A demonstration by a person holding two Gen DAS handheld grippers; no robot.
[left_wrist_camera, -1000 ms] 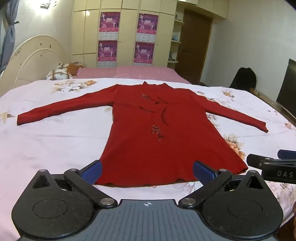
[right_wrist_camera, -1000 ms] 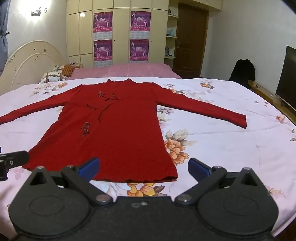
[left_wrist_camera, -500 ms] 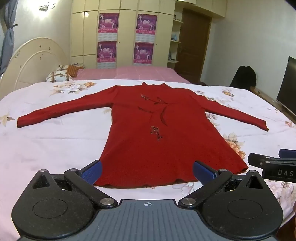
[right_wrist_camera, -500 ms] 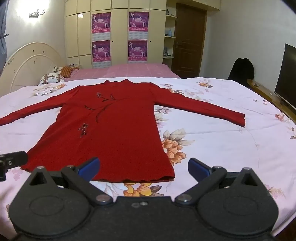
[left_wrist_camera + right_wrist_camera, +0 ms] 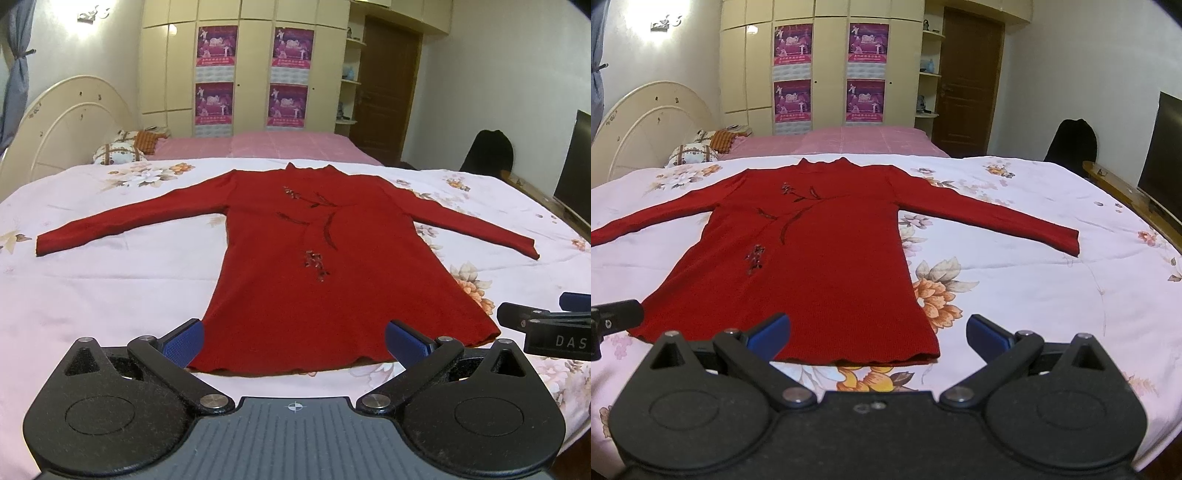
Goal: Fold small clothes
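A red long-sleeved knit dress (image 5: 332, 266) lies flat and face up on the floral bedsheet (image 5: 103, 295), sleeves spread out to both sides, hem nearest me. It also shows in the right wrist view (image 5: 820, 266). My left gripper (image 5: 293, 341) is open and empty, hovering just before the hem's left part. My right gripper (image 5: 879, 338) is open and empty, hovering before the hem's right corner. The right gripper's side shows at the right edge of the left wrist view (image 5: 546, 332).
The bed's cream headboard (image 5: 62, 125) and pillows (image 5: 118, 155) are at the far left. A wardrobe with posters (image 5: 251, 74) and a brown door (image 5: 388, 92) stand behind. A dark TV (image 5: 1163, 155) and a black chair (image 5: 1071, 140) are at the right.
Both grippers have drifted slightly back and up from the dress; the view barely shifts. The dress has not moved.
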